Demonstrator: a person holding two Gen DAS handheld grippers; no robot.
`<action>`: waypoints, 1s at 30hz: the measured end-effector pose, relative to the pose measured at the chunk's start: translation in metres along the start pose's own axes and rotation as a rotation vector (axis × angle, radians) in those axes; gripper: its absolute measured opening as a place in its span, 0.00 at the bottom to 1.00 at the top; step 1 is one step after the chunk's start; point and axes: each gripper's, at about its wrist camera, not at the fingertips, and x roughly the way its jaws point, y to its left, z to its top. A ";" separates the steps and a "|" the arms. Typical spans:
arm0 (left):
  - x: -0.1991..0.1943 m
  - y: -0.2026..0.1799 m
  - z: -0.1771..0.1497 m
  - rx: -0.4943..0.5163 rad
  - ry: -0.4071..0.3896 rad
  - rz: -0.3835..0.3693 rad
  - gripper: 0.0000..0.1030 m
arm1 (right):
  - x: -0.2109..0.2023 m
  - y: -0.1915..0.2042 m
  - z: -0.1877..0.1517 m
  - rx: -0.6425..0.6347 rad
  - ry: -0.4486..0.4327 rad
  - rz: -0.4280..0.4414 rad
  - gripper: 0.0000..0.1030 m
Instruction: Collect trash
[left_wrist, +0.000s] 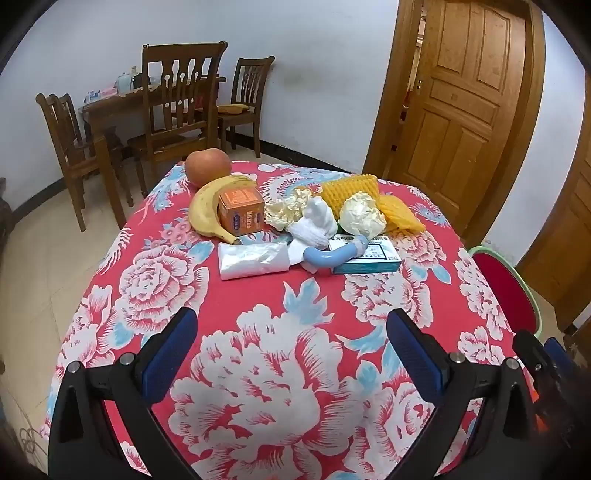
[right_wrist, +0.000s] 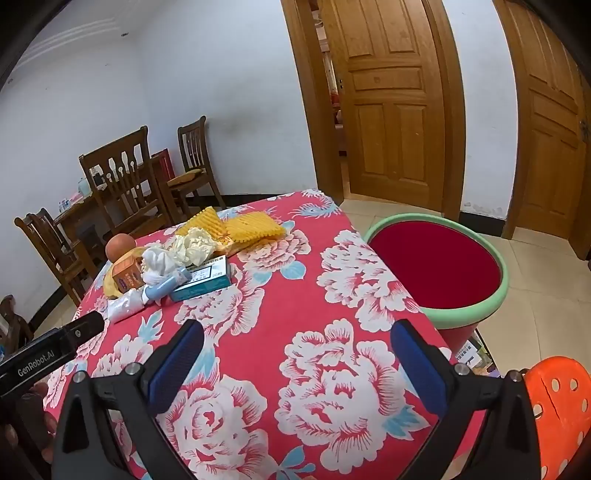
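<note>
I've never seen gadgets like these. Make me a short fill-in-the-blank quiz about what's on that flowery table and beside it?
1. The banana curves around an orange ____.
2. The light blue curved tube rests partly on a flat teal ____.
3. Beside the table stands a bin with a red inside and a ____ rim.
4. Both the left gripper and the right gripper are ____ and hold nothing.

Missing words: box; box; green; open

Matt floral cloth (left_wrist: 295, 369) covers the table; crumpled paper wad (left_wrist: 360, 218); glossy wooden door (left_wrist: 458, 110).
</note>
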 end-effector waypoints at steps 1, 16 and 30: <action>0.000 -0.001 0.000 0.005 -0.001 0.001 0.98 | 0.000 0.000 0.000 -0.002 0.004 -0.003 1.00; -0.002 0.007 0.001 -0.022 0.000 -0.003 0.98 | 0.001 0.000 0.000 -0.003 0.018 -0.006 1.00; -0.003 0.008 0.001 -0.021 -0.002 -0.002 0.98 | -0.001 0.001 0.000 -0.004 0.018 -0.007 1.00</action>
